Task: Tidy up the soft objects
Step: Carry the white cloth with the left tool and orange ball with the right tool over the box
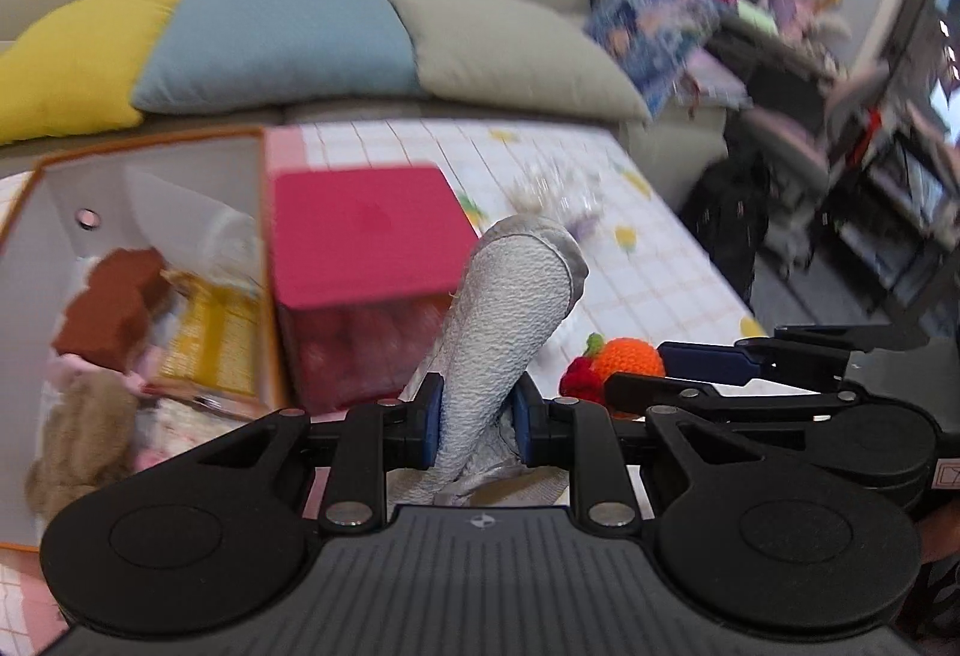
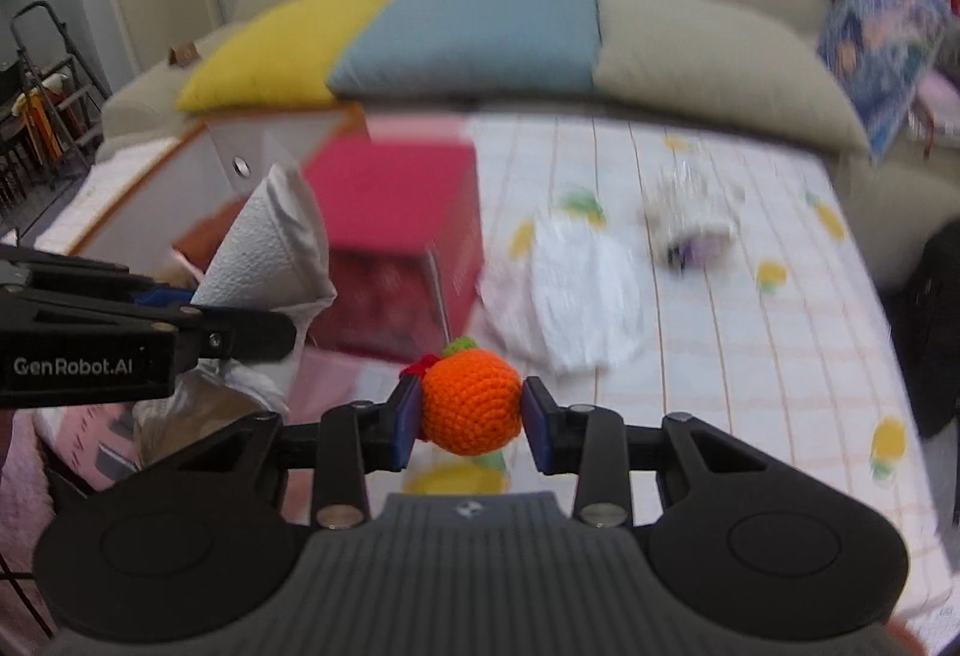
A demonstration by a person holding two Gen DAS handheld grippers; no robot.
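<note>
My left gripper (image 1: pixel 477 425) is shut on a grey textured cloth (image 1: pixel 510 308) that sticks up between its blue pads. The cloth also shows in the right wrist view (image 2: pixel 270 248), held by the left gripper (image 2: pixel 240 335). My right gripper (image 2: pixel 471 410) is shut on an orange crocheted fruit (image 2: pixel 471 401) with a green leaf and a red bit. In the left wrist view the fruit (image 1: pixel 624 359) is to the right, at the right gripper's fingers (image 1: pixel 690 362). An open white box with orange edges (image 1: pixel 150 188) holds several soft toys, left of the left gripper.
A pink box (image 1: pixel 366 248) stands beside the white box on the table with its checked lemon-print cloth (image 2: pixel 750 326). A white cloth (image 2: pixel 582 290) and a small white and purple toy (image 2: pixel 696 230) lie on it. A sofa with yellow, blue and beige cushions (image 2: pixel 474 38) is behind.
</note>
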